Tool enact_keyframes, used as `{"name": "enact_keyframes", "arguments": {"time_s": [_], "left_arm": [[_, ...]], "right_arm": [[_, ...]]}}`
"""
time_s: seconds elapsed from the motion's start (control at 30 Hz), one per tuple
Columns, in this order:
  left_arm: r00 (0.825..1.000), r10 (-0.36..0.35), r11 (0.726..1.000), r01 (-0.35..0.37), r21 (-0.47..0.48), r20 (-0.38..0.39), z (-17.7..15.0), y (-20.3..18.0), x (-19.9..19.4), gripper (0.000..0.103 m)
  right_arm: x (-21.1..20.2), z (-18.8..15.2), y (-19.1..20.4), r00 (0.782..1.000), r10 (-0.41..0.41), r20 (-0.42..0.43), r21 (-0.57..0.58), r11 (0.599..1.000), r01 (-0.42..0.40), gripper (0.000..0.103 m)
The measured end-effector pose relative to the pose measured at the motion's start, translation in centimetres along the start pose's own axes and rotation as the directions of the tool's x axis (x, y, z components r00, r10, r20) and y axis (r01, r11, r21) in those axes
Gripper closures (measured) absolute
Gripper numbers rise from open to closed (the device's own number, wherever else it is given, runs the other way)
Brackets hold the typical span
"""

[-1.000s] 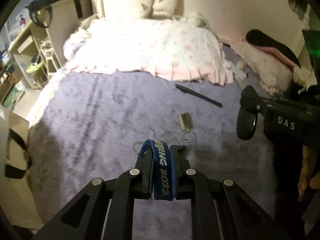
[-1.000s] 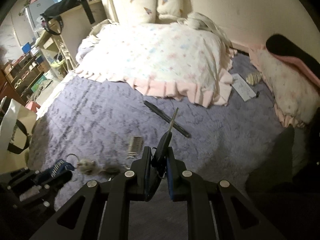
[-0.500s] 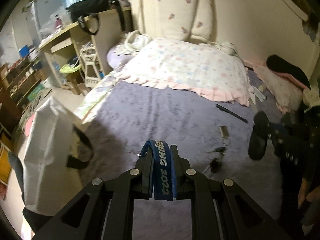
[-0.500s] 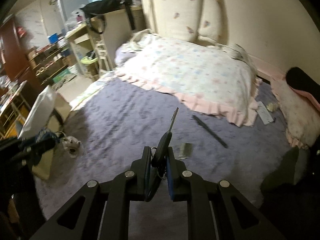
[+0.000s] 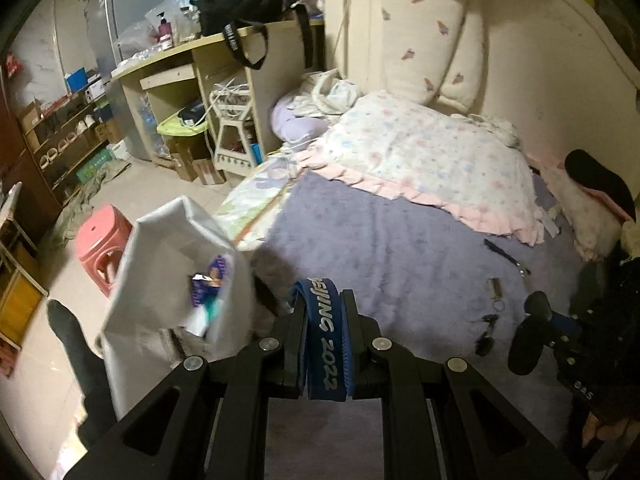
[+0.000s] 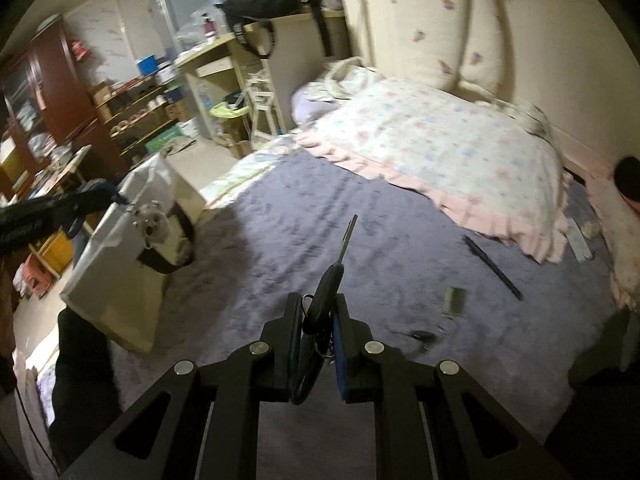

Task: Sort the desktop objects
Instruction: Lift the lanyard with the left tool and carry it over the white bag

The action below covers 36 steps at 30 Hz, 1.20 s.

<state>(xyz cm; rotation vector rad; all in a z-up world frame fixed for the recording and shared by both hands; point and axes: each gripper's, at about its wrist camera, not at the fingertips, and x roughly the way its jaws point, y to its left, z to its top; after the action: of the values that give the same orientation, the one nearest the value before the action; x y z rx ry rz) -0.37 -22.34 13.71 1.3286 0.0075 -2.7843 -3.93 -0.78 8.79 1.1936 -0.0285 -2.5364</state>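
In the left wrist view my left gripper (image 5: 322, 300) is shut on a blue strap (image 5: 326, 336) printed BEIJING 2022. It hangs just right of an open white paper bag (image 5: 160, 308) that has several things inside. The right wrist view shows that left gripper (image 6: 86, 200) above the white bag (image 6: 116, 276), with a fluffy charm (image 6: 154, 226) dangling from it. My right gripper (image 6: 318, 304) is shut on a black car key (image 6: 330, 280) whose blade sticks forward, over the purple blanket (image 6: 280, 240). The right gripper (image 5: 534, 332) also appears at the right edge of the left wrist view.
On the blanket lie a black pen (image 6: 492, 262), a small metal piece (image 6: 454, 300) and a dark key (image 6: 420, 335). A floral pillow (image 6: 440, 152) lies behind them. A pink stool (image 5: 102, 240), a desk (image 5: 208, 68) and a person's dark-socked foot (image 5: 72, 336) are to the left.
Both grippers rose and swung left, away from the blanket's middle toward the white bag, each keeping its hold. The bag has come up beside the left gripper.
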Motion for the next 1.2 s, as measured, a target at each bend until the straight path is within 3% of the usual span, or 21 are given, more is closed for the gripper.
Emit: {"name": "enact_keyframes", "arguments": {"time_s": [0.13,0.3,0.4,0.7,0.83,0.93,1.2], "left_arm": [[1.000,0.017,0.999,-0.016,0.034,-0.021,1.1,3.2,-1.2,0.089],[0.994,-0.076,0.995,0.081,0.058,-0.084,1.5,6.2,-1.8,0.089],[0.986,-0.122,0.992,0.125,0.021,-0.112,1.4,8.1,-1.9,0.089],[0.996,-0.055,0.998,0.054,-0.013,-0.071,1.5,12.3,-3.7,0.089],[0.995,-0.042,0.999,0.042,-0.005,-0.086,0.6,12.9,-2.2,0.089],[0.995,-0.068,0.998,0.067,-0.017,-0.076,-0.2,13.6,-1.0,0.089],[0.989,-0.145,0.989,0.144,-0.026,-0.043,-1.5,15.2,1.1,0.089]], "right_arm": [[0.5,0.4,2.3,0.999,0.041,0.011,-0.024,0.999,-0.041,0.090],[2.0,0.1,3.8,0.997,0.081,-0.007,-0.033,0.996,-0.081,0.090],[2.8,-0.2,4.1,0.995,0.094,-0.025,-0.031,0.995,-0.094,0.090],[3.6,-0.5,3.8,0.994,0.099,-0.035,-0.033,0.994,-0.100,0.090],[3.8,1.0,6.4,0.985,0.169,-0.025,-0.095,0.981,-0.170,0.090],[4.8,3.3,10.2,0.970,0.241,-0.024,-0.157,0.957,-0.242,0.090],[8.2,10.4,21.0,0.905,0.424,-0.036,-0.295,0.861,-0.415,0.090]]}}
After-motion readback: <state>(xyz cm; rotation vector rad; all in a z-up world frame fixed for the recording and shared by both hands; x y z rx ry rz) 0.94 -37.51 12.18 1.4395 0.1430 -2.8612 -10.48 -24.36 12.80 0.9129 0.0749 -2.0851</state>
